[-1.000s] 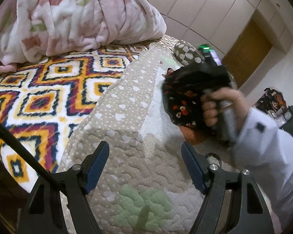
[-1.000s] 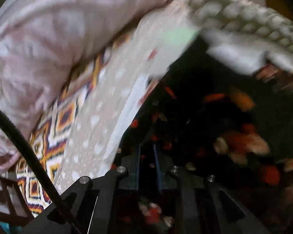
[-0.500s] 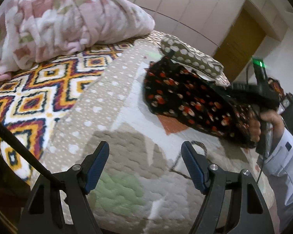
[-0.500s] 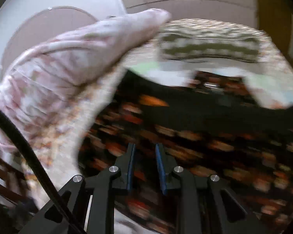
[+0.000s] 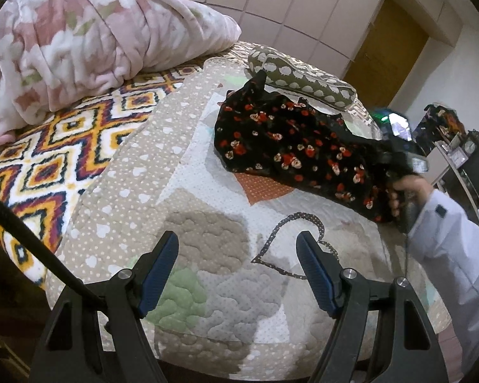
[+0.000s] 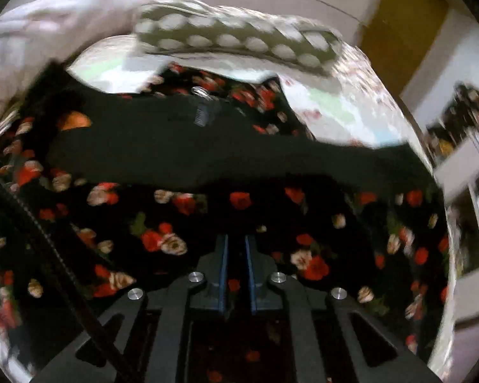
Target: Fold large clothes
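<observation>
Showing a black garment printed with red and cream flowers point(image 5: 290, 146), thin and limp, lying crumpled across the far right part of a beige quilted patchwork bedspread point(image 5: 207, 255), just in front of an olive pillow with pale spots point(image 5: 303, 76). One end of the cloth runs to the right gripper point(image 6: 236, 274), whose jaws have just been closing and now stand nearly together with flowered cloth bunched between the blue pads. The left gripper point(image 5: 236, 274) hangs over bare quilt, jaws spread wide and holding nothing. Judged from its sag and creases, the fabric is light, soft and shapeless; it will trail and twist if lifted by one point, so hems, shoulder seams or corners would serve best, one in each gripper. A pink and white fleece blanket point(image 5: 89, 35) is heaped at the far left. Motion blur softens the right wrist view; the garment's type, its outline and its far edges cannot be made out, and the person's white sleeve point(image 5: 453, 255) hides part of the right tool.
</observation>
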Motion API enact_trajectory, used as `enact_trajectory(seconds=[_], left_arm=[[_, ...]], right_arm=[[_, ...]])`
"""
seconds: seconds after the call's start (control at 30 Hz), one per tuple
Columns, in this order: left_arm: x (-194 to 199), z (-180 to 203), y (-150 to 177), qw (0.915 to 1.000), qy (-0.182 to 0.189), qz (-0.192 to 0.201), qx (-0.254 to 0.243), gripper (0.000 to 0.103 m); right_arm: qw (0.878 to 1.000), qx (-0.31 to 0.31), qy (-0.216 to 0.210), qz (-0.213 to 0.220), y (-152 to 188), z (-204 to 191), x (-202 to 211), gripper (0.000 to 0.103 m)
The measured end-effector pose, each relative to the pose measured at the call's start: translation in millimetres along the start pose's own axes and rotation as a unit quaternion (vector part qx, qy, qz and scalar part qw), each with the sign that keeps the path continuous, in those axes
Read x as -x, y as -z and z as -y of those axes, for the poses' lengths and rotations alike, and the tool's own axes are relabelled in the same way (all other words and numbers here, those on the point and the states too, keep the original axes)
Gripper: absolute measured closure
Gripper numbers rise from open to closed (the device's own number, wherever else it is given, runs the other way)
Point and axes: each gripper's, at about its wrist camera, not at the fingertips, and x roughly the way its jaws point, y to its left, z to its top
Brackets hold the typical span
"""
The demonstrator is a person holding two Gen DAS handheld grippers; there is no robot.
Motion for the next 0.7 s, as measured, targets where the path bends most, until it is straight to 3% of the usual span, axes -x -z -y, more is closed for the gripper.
enact_trajectory(seconds=[0.1, 0.2, 0.27, 0.33, 0.43, 0.47, 0.53, 0.6, 0.7], left_arm=[[-4, -2, 0, 1.0, 0.003, -0.005, 0.004, 0.028], [-12, -1, 1, 0.9999, 0.009, -0.012, 0.007, 0.028], [-17, 1, 2, 0.9998, 0.01, -0.018, 0.006, 0.028], [-22, 3, 2, 0.9997, 0.01, -0.024, 0.004, 0.028], [-29, 2, 3, 0.9995, 0.007, -0.03, 0.005, 0.028], [-31, 1, 3, 0.9995, 0.005, -0.031, 0.006, 0.028], [-35, -2, 3, 0.9994, 0.001, -0.034, 0.008, 0.028], [-39, -6, 2, 0.9993, 0.0, -0.036, 0.011, 0.028], [-47, -10, 1, 0.9991, 0.001, -0.04, 0.016, 0.028]], right_arm=[[0.997, -0.051, -0.045, 0.04, 4, 29, 29, 0.069], [0.995, -0.065, -0.061, 0.048, -3, 45, 37, 0.069], [0.995, -0.044, -0.071, 0.048, -9, 39, 36, 0.061], [0.996, -0.014, -0.076, 0.051, -14, 21, 32, 0.037], [0.997, 0.051, -0.051, 0.041, -22, -11, 4, 0.033], [0.996, 0.066, -0.042, 0.029, -23, -18, -7, 0.034], [0.996, 0.077, -0.046, 0.014, -18, -27, -20, 0.088], [0.997, 0.062, -0.04, 0.028, -22, -27, -14, 0.096], [0.998, 0.024, -0.012, 0.058, -38, -9, -2, 0.097]])
